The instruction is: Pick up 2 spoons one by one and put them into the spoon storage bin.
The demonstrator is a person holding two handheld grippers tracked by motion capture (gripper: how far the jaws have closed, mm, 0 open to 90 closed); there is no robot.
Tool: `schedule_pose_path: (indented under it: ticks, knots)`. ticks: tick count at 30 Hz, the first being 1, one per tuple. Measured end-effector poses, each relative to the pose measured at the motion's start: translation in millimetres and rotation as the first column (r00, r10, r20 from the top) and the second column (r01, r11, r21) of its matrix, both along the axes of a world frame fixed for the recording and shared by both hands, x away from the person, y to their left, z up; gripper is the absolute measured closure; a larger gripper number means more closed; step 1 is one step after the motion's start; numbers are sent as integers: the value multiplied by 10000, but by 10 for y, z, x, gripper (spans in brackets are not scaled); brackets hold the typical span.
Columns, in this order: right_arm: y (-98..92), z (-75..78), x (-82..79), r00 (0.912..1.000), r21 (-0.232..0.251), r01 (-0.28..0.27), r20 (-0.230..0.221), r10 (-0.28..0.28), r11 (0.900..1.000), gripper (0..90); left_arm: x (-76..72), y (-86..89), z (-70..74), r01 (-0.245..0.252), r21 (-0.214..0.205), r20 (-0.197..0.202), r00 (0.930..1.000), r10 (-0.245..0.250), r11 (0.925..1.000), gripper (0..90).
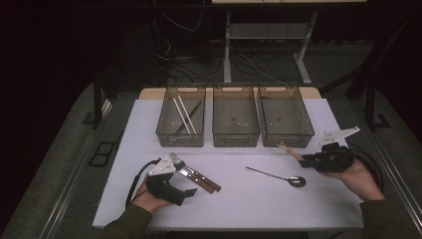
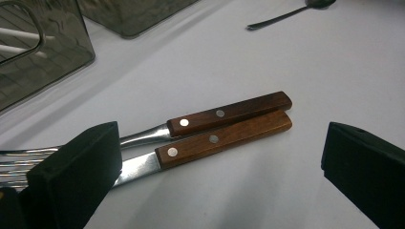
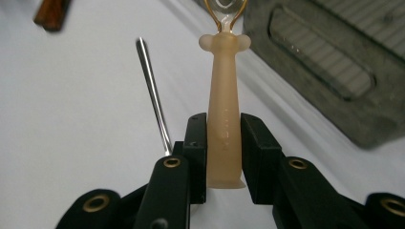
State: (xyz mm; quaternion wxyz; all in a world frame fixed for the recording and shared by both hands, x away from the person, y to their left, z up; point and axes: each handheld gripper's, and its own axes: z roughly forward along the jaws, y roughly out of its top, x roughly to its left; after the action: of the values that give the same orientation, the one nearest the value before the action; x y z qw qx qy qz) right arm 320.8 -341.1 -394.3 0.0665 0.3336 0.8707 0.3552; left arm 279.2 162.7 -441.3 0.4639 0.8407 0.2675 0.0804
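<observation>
My right gripper (image 1: 309, 160) (image 3: 224, 131) is shut on the beige handle of a utensil (image 1: 290, 150) (image 3: 224, 119) with a gold-coloured head. It holds the utensil just above the table, in front of the right bin (image 1: 286, 117). My left gripper (image 1: 185, 180) (image 2: 219, 152) rests on the table with its jaws wide open. A fork and a knife with wooden handles (image 1: 199, 178) (image 2: 224, 126) lie side by side between the jaws, and the pads do not touch the handles. A steel spoon (image 1: 278, 177) (image 3: 153, 95) lies on the white table between the two hands.
Three smoky plastic bins stand in a row at the back. The left bin (image 1: 181, 117) holds white chopsticks and a dark stick. The middle bin (image 1: 235, 117) and the right one look empty. The right bin's wall (image 3: 329, 62) is close ahead of my right gripper.
</observation>
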Motion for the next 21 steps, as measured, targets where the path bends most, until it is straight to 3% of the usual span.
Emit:
schedule_pose_path:
  ticks: [21]
  knots:
    - [419, 142, 138, 9960, 1140, 357, 770, -446, 9928, 741, -15, -27, -4, 72, 97, -7, 10000, -72, 9999, 0]
